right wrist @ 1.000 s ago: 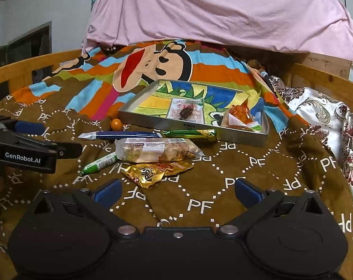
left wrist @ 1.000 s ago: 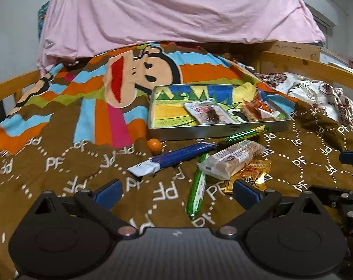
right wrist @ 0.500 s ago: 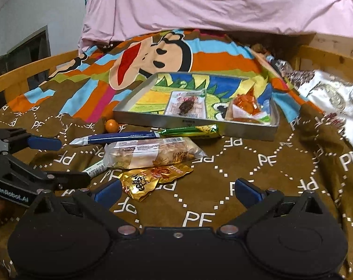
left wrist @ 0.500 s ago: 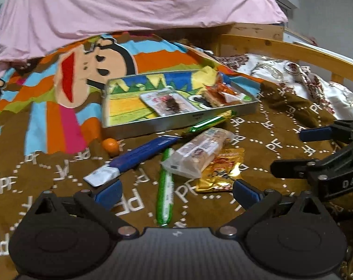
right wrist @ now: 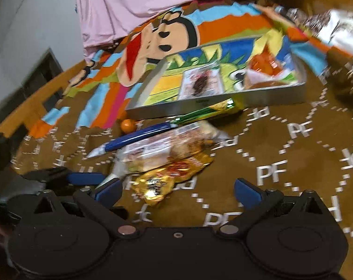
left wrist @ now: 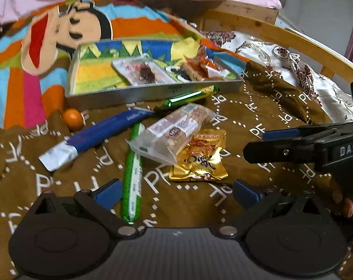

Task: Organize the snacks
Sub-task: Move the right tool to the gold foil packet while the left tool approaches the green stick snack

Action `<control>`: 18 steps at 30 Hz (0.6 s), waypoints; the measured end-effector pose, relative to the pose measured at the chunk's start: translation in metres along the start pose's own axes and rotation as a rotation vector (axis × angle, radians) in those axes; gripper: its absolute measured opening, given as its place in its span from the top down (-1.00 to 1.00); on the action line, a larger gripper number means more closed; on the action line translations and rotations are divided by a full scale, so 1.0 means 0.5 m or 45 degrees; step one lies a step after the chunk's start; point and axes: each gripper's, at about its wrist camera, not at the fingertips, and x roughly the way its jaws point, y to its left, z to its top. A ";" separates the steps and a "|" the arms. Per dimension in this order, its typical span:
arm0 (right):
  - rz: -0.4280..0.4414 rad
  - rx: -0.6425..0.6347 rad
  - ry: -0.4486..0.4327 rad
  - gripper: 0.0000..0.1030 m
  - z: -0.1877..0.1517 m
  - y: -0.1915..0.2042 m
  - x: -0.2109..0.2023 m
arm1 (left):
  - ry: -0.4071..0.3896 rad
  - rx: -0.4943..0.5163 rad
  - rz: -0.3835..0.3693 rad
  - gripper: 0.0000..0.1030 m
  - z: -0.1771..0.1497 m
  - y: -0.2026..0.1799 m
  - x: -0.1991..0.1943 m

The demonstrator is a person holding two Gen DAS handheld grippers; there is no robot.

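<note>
On the bed, both tools, left tool (left wrist: 176, 190) and right tool (right wrist: 178, 189), sit spread wide, empty, facing the gold packet (left wrist: 199, 161) before the tray (left wrist: 153, 93)

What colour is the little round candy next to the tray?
Orange. The round candy shows best in the left wrist view.

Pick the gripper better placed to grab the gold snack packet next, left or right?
Right, probably. The gold packet lies just ahead of the right gripper, between its open fingers and nearest of the loose snacks. The left gripper, also open, has the green stick nearer, and the packet sits further ahead.
</note>
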 end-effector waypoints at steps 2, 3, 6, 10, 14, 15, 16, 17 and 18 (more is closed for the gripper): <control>0.068 0.026 0.025 -0.95 0.005 -0.001 0.008 | -0.007 -0.022 -0.014 -0.99 0.000 0.004 0.001; 0.109 0.044 0.050 -0.95 0.007 -0.003 0.014 | -0.007 -0.032 -0.023 -0.99 0.000 0.007 0.002; 0.179 0.087 0.099 -0.91 0.010 -0.006 0.029 | -0.002 -0.061 -0.027 -0.98 0.000 0.019 0.005; 0.202 0.114 0.132 -0.86 0.016 -0.011 0.050 | 0.025 -0.137 -0.015 -0.82 -0.004 0.048 0.015; 0.219 0.187 0.128 -0.73 0.025 -0.033 0.072 | 0.030 -0.147 -0.057 -0.73 0.000 0.063 0.017; 0.224 0.206 0.122 -0.65 0.028 -0.038 0.075 | 0.037 -0.133 -0.057 -0.70 0.003 0.063 0.018; 0.230 0.218 0.119 -0.60 0.030 -0.042 0.079 | 0.048 -0.120 -0.057 -0.64 0.006 0.065 0.020; 0.235 0.232 0.119 -0.50 0.032 -0.046 0.084 | 0.059 -0.112 -0.062 -0.59 0.010 0.068 0.022; 0.241 0.245 0.119 -0.36 0.034 -0.050 0.089 | 0.069 -0.105 -0.069 -0.55 0.014 0.070 0.023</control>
